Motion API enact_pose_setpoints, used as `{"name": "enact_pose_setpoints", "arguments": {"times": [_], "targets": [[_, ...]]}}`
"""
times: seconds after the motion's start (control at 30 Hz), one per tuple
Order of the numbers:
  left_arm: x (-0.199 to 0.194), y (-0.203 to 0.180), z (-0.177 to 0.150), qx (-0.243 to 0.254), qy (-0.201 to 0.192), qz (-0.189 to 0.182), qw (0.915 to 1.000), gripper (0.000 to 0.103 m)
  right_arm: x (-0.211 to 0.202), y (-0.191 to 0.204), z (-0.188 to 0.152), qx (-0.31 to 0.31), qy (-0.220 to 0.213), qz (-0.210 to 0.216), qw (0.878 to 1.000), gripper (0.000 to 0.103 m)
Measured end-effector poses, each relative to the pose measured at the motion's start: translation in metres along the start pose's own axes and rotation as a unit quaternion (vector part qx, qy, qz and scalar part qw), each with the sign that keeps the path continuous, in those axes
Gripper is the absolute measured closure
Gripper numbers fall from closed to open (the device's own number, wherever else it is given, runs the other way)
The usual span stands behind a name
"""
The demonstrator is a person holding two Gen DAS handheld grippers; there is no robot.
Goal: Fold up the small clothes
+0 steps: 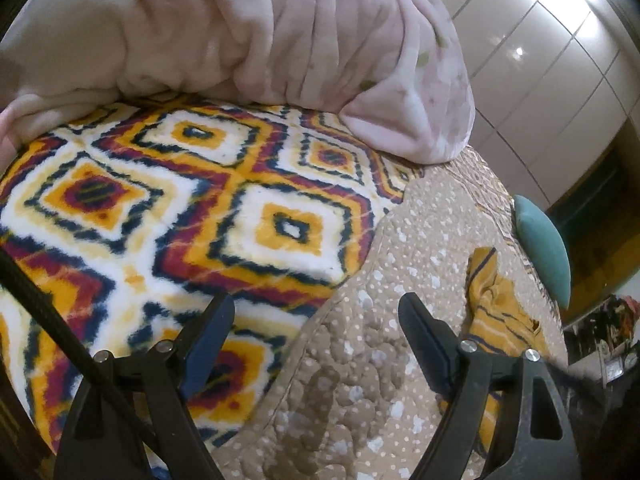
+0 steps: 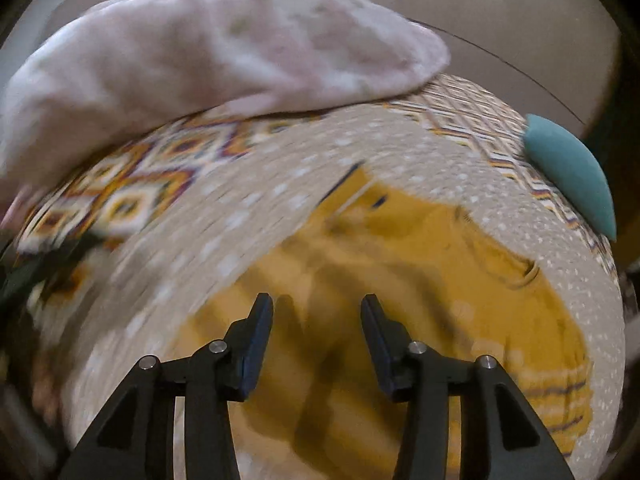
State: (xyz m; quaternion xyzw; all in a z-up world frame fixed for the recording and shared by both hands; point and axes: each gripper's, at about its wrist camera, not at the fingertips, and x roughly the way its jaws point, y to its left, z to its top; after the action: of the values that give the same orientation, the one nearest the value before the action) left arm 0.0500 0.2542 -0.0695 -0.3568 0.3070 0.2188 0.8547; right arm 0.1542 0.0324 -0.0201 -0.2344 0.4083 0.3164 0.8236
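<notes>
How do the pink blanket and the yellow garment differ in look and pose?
The pink blanket is pale, bulky and bunched into a high heap; the yellow garment is mustard with dark stripes and lies low and spread out. The blanket rests on the diamond-patterned throw, the garment on the beige dotted quilt.

Indoor light, warm and fairly dim. In the left wrist view the glossy wardrobe doors (image 1: 540, 40) throw back bright glare and one small lamp spot, and the patterned blanket (image 1: 180, 200) is sharp — only the bottom foreground softens. The right wrist view is smeared by motion blur: the yellow garment (image 2: 400, 280) and dotted quilt (image 2: 240, 220) streak, and dark shadows fall on the garment ahead of the fingers (image 2: 256, 340). Both views bend strongly at the edges — black corners frame the fisheye circle.
</notes>
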Motion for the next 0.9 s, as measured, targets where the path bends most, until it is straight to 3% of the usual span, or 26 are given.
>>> {"name": "enact_pose_setpoints", "arguments": {"times": [0.13,0.3,0.43,0.53,0.57,0.63,0.73,0.8,0.9], "targets": [[-0.002,-0.006,-0.001,0.003,-0.006,-0.001,1.0000,0.020,-0.016,0.034,-0.038,-0.046,-0.001,0.013,0.999,0.037],[-0.003,-0.009,-0.002,0.006,-0.009,0.000,0.9999,0.020,0.011,0.070,-0.064,-0.139,0.004,-0.082,0.987,0.037],[-0.006,0.000,0.004,-0.012,-0.013,-0.002,0.9999,0.020,0.035,0.097,-0.064,-0.217,-0.023,-0.174,0.960,0.038],[-0.010,0.010,0.009,-0.031,-0.019,-0.002,0.9993,0.020,0.054,0.109,-0.051,-0.230,-0.023,-0.199,0.952,0.039],[-0.010,0.013,0.010,-0.036,-0.020,-0.002,0.9992,0.020,0.059,0.106,-0.047,-0.224,-0.020,-0.199,0.954,0.040],[-0.010,0.016,0.012,-0.042,-0.019,-0.001,0.9989,0.020,0.065,0.101,-0.037,-0.184,-0.004,-0.176,0.967,0.060],[-0.010,0.018,0.012,-0.044,-0.016,-0.001,0.9989,0.020,0.064,0.098,-0.032,-0.155,0.003,-0.167,0.974,0.081],[-0.012,0.015,0.012,-0.040,-0.017,-0.001,0.9990,0.020,0.054,0.085,-0.027,-0.125,-0.002,-0.149,0.981,0.084],[-0.012,0.007,0.009,-0.029,-0.020,0.002,0.9994,0.020,0.018,0.046,-0.012,-0.027,-0.031,-0.111,0.993,0.086]]}}
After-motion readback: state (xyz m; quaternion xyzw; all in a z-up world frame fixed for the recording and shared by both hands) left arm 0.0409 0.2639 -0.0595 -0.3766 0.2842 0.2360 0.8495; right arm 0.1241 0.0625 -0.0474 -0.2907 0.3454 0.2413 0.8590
